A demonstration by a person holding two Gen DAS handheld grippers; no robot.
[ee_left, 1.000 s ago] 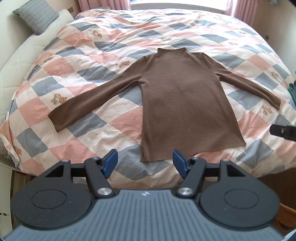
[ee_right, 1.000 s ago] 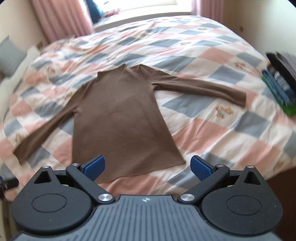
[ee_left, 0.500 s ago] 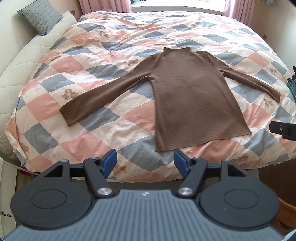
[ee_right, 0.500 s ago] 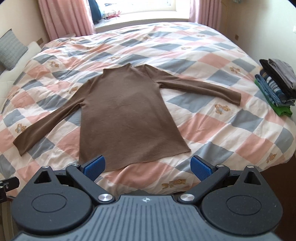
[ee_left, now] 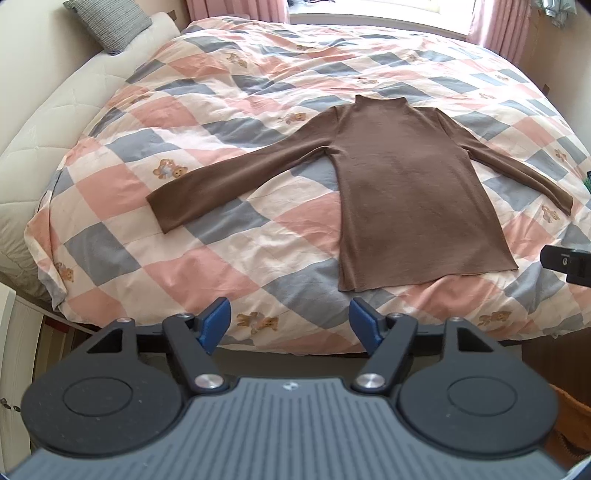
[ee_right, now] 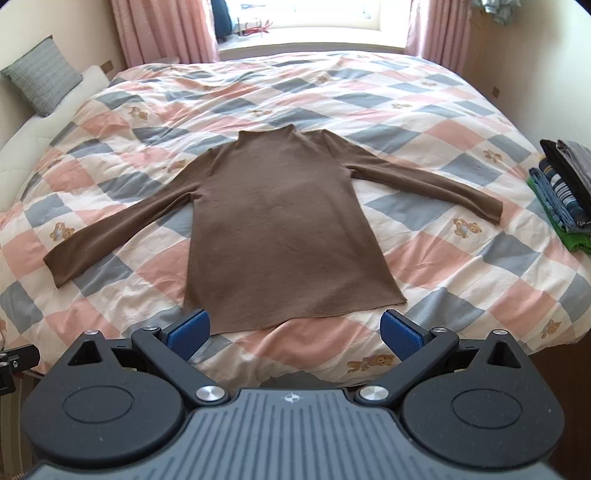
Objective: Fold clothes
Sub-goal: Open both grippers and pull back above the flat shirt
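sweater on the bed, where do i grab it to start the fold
Judging by its flat, face-down spread, take a cuff: the left gripper on the near-left sleeve end, coming from the foot of the bed, fingers pinching the cuff edge. The sleeve lies free on the duvet, so it should lift and swing across the sweater body.

Bright daylight from the window — glare there, soft shadows, sharp focus, fisheye bending at edges.
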